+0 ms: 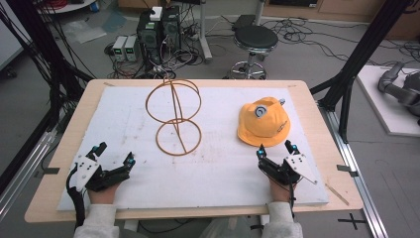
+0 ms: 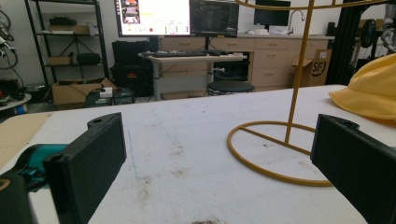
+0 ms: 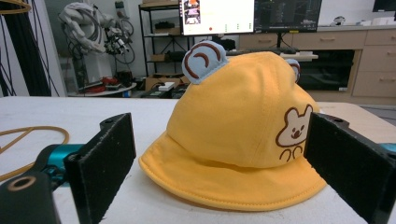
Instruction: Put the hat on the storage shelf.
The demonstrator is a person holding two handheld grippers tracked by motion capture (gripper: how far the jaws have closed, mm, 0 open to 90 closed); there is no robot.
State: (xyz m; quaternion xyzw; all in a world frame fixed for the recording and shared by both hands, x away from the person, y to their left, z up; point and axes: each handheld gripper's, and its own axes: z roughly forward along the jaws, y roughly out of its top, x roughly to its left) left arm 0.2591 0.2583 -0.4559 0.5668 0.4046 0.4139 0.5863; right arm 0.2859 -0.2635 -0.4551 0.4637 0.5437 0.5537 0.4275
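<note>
A yellow bucket hat point(image 1: 262, 121) with blue ears and a bear print lies crown-up on the right of the white board point(image 1: 213, 168); it sits close in front of my jaws in the right gripper view point(image 3: 233, 135). A yellow wire stand point(image 1: 174, 116) of two rings on a post rises at the board's middle, its base ring point(image 2: 275, 149) ahead and to the right in the left gripper view. My right gripper point(image 1: 275, 149) is open just short of the hat's brim. My left gripper point(image 1: 115, 152) is open near the front left, nothing between its jaws.
The board rests on a wooden table point(image 1: 44, 198). Beyond the far edge stand a black stool point(image 1: 255, 39), computer boxes point(image 1: 158, 29) and loose cables on the floor. Black frame posts point(image 1: 356, 59) flank the table.
</note>
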